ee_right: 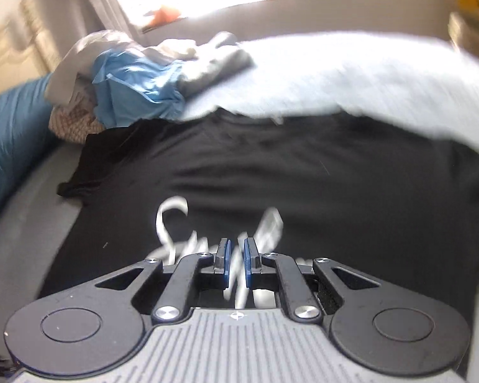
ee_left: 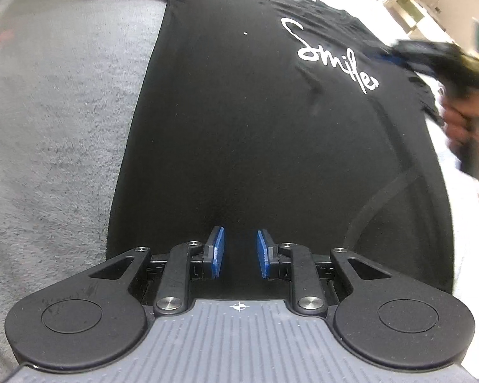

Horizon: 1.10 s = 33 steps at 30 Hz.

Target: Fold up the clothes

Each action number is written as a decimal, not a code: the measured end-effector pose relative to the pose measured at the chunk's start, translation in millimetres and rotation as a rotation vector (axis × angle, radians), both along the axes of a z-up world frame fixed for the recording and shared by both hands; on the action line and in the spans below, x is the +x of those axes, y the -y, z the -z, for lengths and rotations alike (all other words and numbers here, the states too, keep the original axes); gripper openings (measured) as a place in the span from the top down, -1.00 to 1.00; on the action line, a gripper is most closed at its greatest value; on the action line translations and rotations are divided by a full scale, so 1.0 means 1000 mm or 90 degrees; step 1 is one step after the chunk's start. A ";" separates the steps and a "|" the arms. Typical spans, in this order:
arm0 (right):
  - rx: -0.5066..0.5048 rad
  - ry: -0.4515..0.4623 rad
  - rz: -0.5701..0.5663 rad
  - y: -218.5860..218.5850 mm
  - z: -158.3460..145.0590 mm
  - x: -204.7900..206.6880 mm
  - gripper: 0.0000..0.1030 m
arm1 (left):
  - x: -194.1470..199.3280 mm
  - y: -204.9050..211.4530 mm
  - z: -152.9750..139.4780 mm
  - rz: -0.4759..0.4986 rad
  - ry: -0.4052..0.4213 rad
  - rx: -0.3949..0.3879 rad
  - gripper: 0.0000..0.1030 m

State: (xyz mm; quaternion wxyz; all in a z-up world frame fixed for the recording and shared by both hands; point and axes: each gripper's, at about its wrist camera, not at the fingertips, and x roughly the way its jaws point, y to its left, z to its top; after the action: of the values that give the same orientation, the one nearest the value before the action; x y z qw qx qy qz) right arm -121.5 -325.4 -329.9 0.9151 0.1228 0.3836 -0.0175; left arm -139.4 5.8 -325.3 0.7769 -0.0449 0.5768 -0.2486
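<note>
A black T-shirt with white script lettering lies flat on a grey fleece blanket. My left gripper hovers over the shirt's near edge, open, with only black cloth showing between its blue pads. At the shirt's right edge a hand holds my right gripper, which is blurred there. In the right wrist view the right gripper is just above the lettering on the shirt. Its pads stand a narrow gap apart with nothing gripped.
A pile of blue, white and grey clothes lies beyond the shirt's far left corner. A blue pillow is at the left. A white blanket borders the shirt's far side. Shelves stand by the wall.
</note>
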 end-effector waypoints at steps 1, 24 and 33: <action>-0.014 0.000 0.003 0.000 0.006 0.008 0.82 | 0.002 -0.002 0.001 0.004 -0.005 -0.006 0.57; -0.096 -0.340 -0.005 0.047 0.008 -0.158 0.32 | 0.049 -0.008 -0.074 -0.165 -0.190 0.230 0.54; -0.011 -0.284 -0.108 0.077 -0.041 -0.102 0.32 | -0.007 -0.062 -0.255 -0.488 -0.094 0.263 0.43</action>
State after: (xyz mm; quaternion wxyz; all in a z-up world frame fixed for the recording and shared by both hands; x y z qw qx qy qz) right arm -223.7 -402.7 -288.6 0.8070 0.0751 0.5850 0.0292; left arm -146.7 67.6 -70.6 0.7622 -0.1174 0.6101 0.1817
